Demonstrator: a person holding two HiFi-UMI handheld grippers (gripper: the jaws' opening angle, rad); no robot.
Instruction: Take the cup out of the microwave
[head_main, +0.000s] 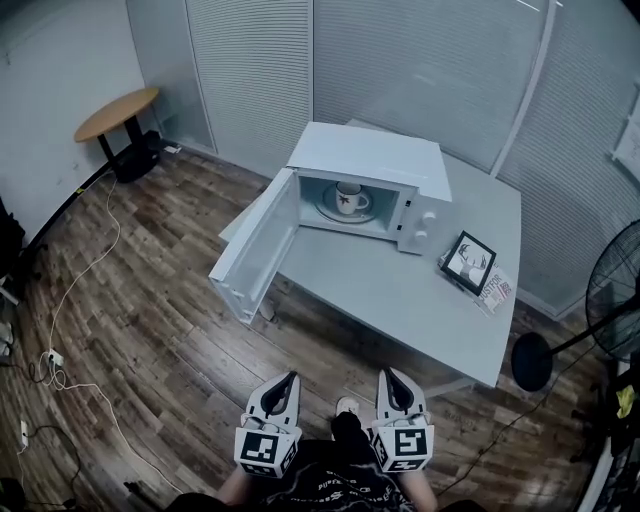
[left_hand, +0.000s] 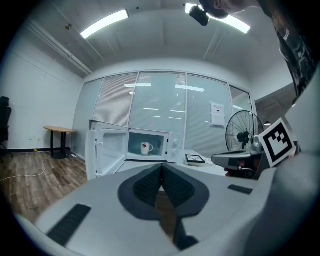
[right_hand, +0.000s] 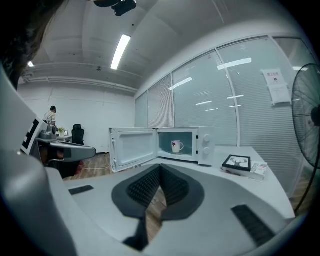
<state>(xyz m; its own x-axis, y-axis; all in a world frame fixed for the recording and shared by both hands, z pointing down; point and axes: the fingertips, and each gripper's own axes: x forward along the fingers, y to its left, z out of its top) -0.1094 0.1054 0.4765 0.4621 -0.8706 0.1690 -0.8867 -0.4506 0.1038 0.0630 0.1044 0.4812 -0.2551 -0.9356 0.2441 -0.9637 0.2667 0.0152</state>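
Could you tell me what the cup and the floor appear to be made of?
The cup looks like glazed ceramic: smooth white body, thick handle, small dark-red print. The floor looks like wood or wood-look laminate: brown grained planks with visible seams and a slight sheen.

White cup upright inside open microwave

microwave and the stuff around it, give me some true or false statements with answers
1. The microwave door stands open. True.
2. The cup sits inside the microwave. True.
3. The left gripper holds the cup. False: its jaws are shut on nothing, short of the table.
4. The right gripper is wide open. False: it is shut and empty.
5. The picture frame lies on the table, right of the microwave in the head view. True.
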